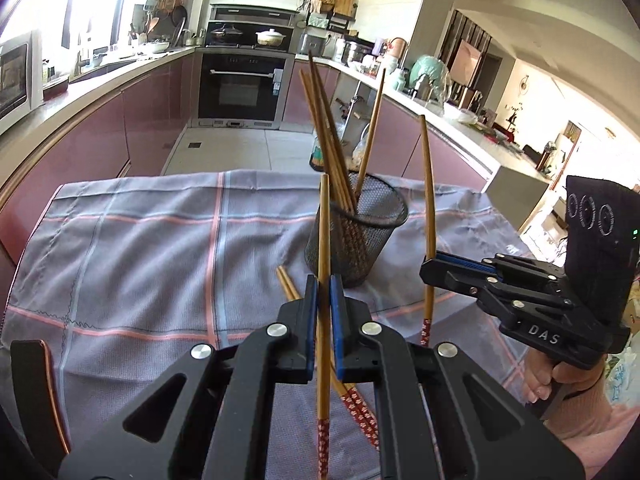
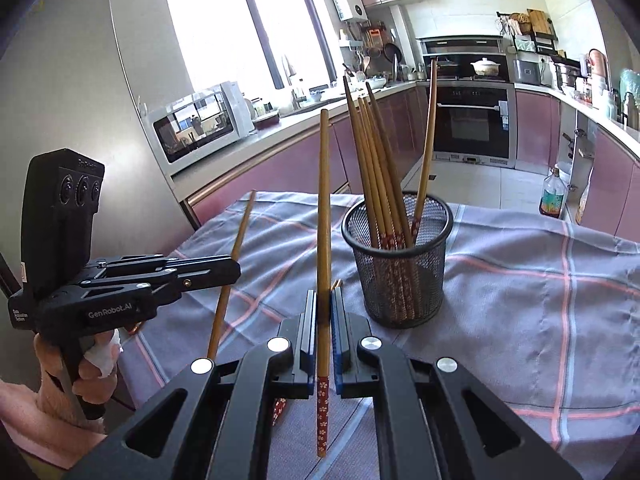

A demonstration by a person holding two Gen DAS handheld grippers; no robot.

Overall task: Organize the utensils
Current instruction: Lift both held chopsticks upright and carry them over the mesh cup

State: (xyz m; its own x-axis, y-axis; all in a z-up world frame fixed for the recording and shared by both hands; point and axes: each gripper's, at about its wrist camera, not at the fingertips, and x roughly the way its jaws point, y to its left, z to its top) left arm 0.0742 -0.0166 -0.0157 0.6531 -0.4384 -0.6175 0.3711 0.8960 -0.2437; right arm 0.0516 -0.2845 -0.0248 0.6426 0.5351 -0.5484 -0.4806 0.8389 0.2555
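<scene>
Your left gripper (image 1: pixel 323 292) and right gripper (image 2: pixel 323 308) each clamp one light, stiff, slippery wooden chopstick (image 1: pixel 323 240) upright. Grip low, near the red floral end; the black mesh cup (image 2: pixel 398 256) stands just ahead.

Two grippers (image 1: pixel 324 288), one mesh cup (image 2: pixel 398 258) (chopsticks (image 2: pixel 376 168) overlap, uncounted).

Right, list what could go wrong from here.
1. Each gripper, left gripper and right gripper, pinches one chopstick upright, decorated end down; a thin stick may pivot or slip in the pads.
2. The mesh cup already holds leaning chopsticks; inserting more may hit them or tip the cup.
3. Two chopsticks left on the cloth might be nudged.
</scene>
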